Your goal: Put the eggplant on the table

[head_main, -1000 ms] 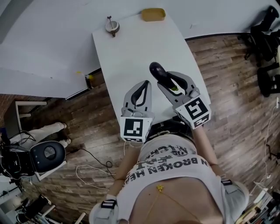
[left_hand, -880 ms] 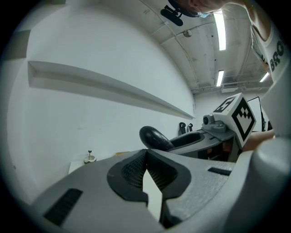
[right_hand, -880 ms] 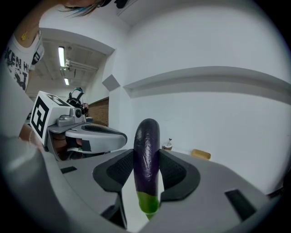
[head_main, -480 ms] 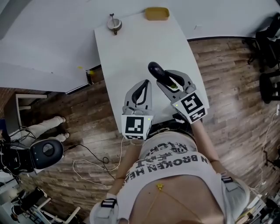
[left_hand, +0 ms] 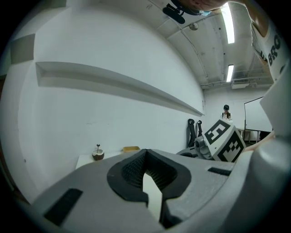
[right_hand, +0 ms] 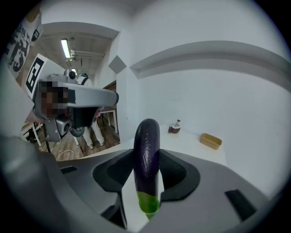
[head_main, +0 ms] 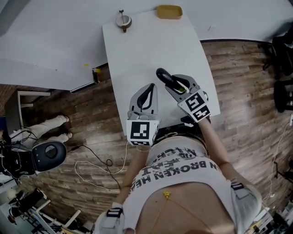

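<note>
Head view: 1 white table [head_main: 137, 50], 2 claws, 1 eggplant [head_main: 165, 76]. My right claw [head_main: 175, 83] is clamped on the eggplant, over the near part of the table by its right edge. The purple end sticks out past the jaw tips and the green stem end points back twd me. Can't tell if it touches the tabletop. My left claw [head_main: 151, 86] is just beside it on the left, tips together, nothing in it. 2 marker cubes, 1 per claw: left [head_main: 141, 132], right [head_main: 197, 106]. At the far end of the table are 2 small things, well apart from the claws: 1 round brown cup [head_main: 123, 20] and 1 yellow dish [head_main: 169, 11].

Left gripper view: left claw [left_hand: 145, 157] closed at the tips and empty, w/ table [left_hand: 86, 160] beyond. Same 2 far things: cup [left_hand: 97, 154], dish [left_hand: 131, 149]. Right claw's cube [left_hand: 223, 140] shows at right.

Right gripper view: right claw [right_hand: 146, 157] w/ both pads pressed on the 1 eggplant [right_hand: 147, 150], 1 pad per side. Eggplant runs lengthwise btw the jaws. Table [right_hand: 195, 152] ahead, cup [right_hand: 174, 128] and dish [right_hand: 210, 140] at the back.
</note>
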